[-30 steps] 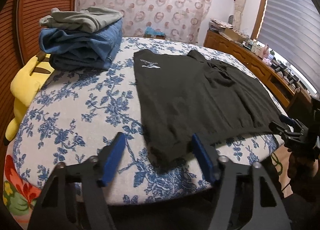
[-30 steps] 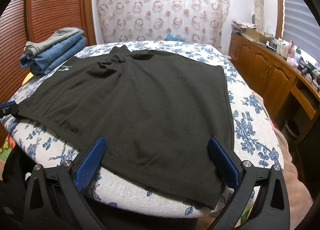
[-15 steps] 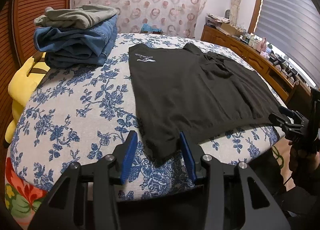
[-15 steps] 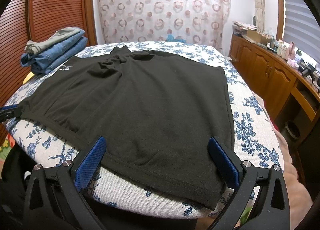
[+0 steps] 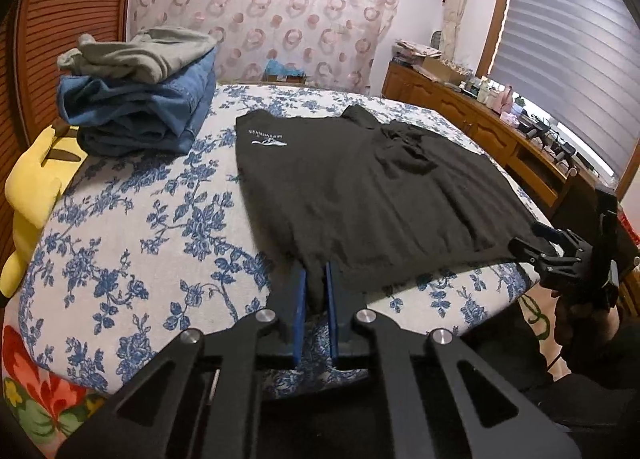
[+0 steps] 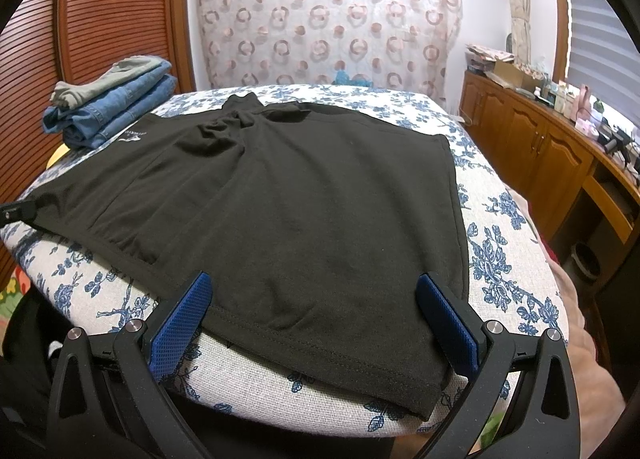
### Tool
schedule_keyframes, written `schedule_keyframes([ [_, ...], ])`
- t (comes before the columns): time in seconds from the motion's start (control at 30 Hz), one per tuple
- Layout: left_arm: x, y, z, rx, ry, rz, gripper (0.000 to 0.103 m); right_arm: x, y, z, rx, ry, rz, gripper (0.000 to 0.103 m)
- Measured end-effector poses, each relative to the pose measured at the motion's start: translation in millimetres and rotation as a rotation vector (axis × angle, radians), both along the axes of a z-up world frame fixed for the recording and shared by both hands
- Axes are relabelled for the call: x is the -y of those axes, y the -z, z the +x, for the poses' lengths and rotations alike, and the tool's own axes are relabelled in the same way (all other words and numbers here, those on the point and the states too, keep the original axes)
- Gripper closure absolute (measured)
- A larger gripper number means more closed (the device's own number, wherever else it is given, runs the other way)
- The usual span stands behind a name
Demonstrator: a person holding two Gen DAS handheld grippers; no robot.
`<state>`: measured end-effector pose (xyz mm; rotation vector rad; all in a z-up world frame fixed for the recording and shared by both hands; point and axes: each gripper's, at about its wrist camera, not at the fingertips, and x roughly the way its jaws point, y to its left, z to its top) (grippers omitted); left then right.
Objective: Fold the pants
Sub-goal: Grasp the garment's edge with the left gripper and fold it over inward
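Note:
Black pants point(image 5: 360, 187) lie flat on the blue-flowered bed point(image 5: 140, 239), with a white logo at the far left corner. My left gripper point(image 5: 316, 271) is closing on the near left corner of the pants, and the cloth is pinched between its blue pads. In the right wrist view the pants point(image 6: 320, 187) fill the middle. My right gripper point(image 6: 314, 283) stands open and wide, with its fingers on either side of the near hem, not pressing on it. The left gripper point(image 6: 16, 211) shows at the left edge of that view. The right gripper point(image 5: 532, 237) shows at the far right of the left wrist view.
A stack of folded jeans with a grey garment on top point(image 5: 140, 107) sits at the bed's far left corner. A yellow plush point(image 5: 32, 187) lies beside it at the left edge. A wooden dresser point(image 6: 540, 147) with clutter runs along the right wall.
My left gripper's jaws have gone from wide open to shut on the near left corner of the pants. The right gripper has not moved and stays open.

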<state>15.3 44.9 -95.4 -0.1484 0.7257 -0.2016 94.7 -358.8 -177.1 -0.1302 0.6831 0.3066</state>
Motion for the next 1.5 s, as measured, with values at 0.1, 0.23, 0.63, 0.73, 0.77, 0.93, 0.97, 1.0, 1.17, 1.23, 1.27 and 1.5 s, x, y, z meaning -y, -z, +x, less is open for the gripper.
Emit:
schedule_keyframes([
  [0.1, 1, 0, 2, -0.003, 0.004, -0.004, 0.098, 0, 0, 1, 0.000, 0.000, 0.000, 0.000],
  [0.23, 4, -2, 6, 0.001, 0.014, -0.003, 0.100, 0, 1, 0, 0.000, -0.001, 0.001, 0.000],
  [0.63, 38, -36, 28, 0.074, 0.121, 0.015, 0.102, 0, -7, 5, -0.007, -0.008, -0.010, 0.000],
  [0.73, 49, -40, 39, 0.081, 0.144, 0.031, 0.102, 4, -10, 3, 0.007, -0.002, -0.008, 0.000],
  [0.77, 52, -42, 42, 0.083, 0.153, 0.033, 0.102, 6, -11, 2, 0.012, 0.001, -0.007, 0.000],
  [0.93, 71, -51, 58, 0.091, 0.199, 0.037, 0.102, 13, -17, 3, 0.027, 0.012, 0.012, 0.000],
  [0.97, 74, -53, 60, 0.093, 0.206, 0.037, 0.102, 15, -17, 2, 0.028, 0.013, 0.014, 0.000],
  [1.0, 80, -56, 64, 0.096, 0.219, 0.040, 0.102, 16, -17, 2, 0.027, 0.013, 0.016, 0.000],
  [1.17, 103, -65, 75, 0.106, 0.273, 0.042, 0.102, 18, -16, 1, 0.027, 0.014, 0.020, 0.000],
  [1.23, 114, -69, 78, 0.112, 0.291, 0.048, 0.102, 22, -16, 1, 0.029, 0.016, 0.027, 0.000],
  [1.27, 120, -71, 80, 0.114, 0.304, 0.050, 0.102, 24, -16, 2, 0.031, 0.019, 0.029, 0.000],
  [1.5, 151, -80, 92, 0.113, 0.370, 0.044, 0.102, 39, -21, -1, 0.048, 0.039, 0.046, 0.000],
])
